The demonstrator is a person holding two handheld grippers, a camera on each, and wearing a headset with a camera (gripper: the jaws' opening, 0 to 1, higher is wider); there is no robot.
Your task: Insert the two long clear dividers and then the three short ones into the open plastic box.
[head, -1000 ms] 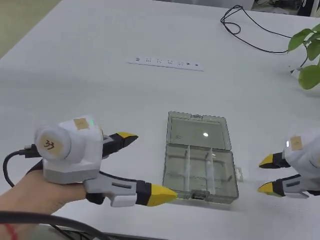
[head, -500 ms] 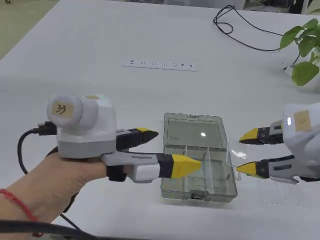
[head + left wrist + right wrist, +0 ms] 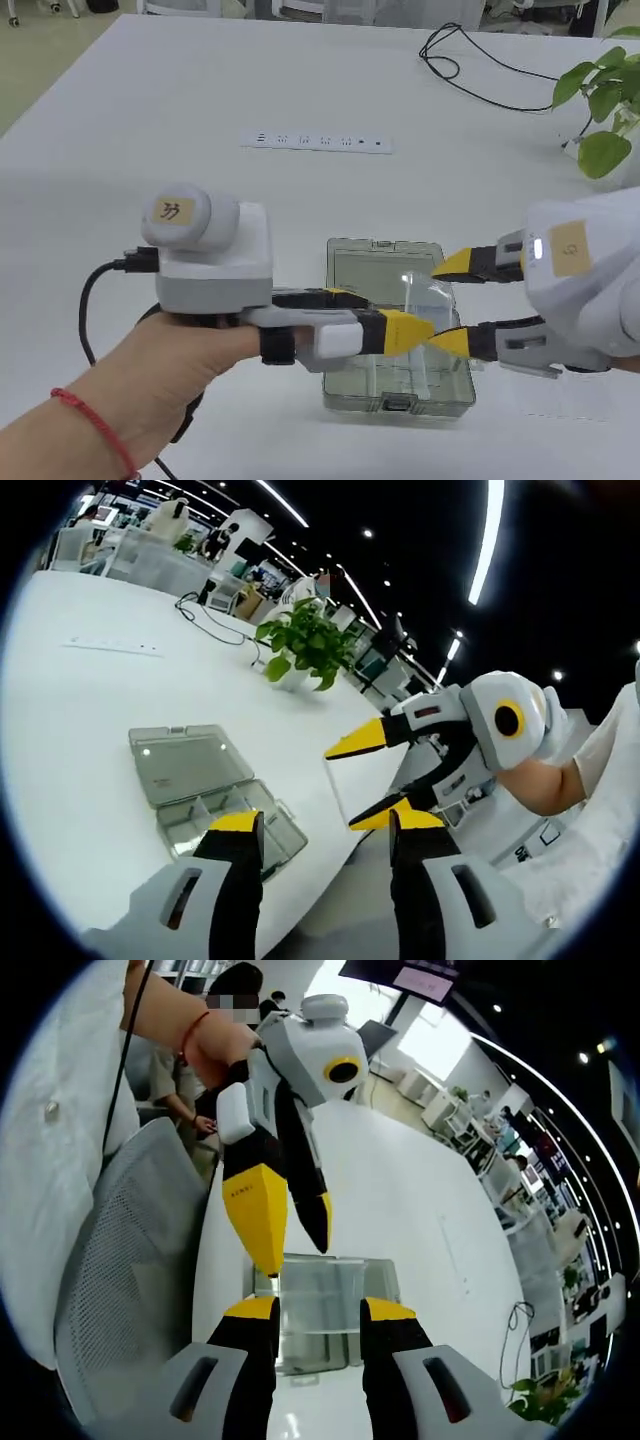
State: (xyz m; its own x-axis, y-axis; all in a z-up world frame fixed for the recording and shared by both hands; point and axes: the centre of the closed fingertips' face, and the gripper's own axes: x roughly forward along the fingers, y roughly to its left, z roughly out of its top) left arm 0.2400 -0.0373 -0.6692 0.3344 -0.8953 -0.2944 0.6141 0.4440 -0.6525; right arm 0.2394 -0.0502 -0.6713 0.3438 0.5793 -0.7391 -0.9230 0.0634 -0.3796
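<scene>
Plainly, right tongs [image 3: 446, 305] pinch a clear divider [image 3: 348, 780] over the box [image 3: 398, 396] — left tongs [image 3: 386, 312] spread, empty.

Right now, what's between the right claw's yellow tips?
A small clear plastic divider, pinched by the right claw; the head view and left gripper view show it.
</scene>
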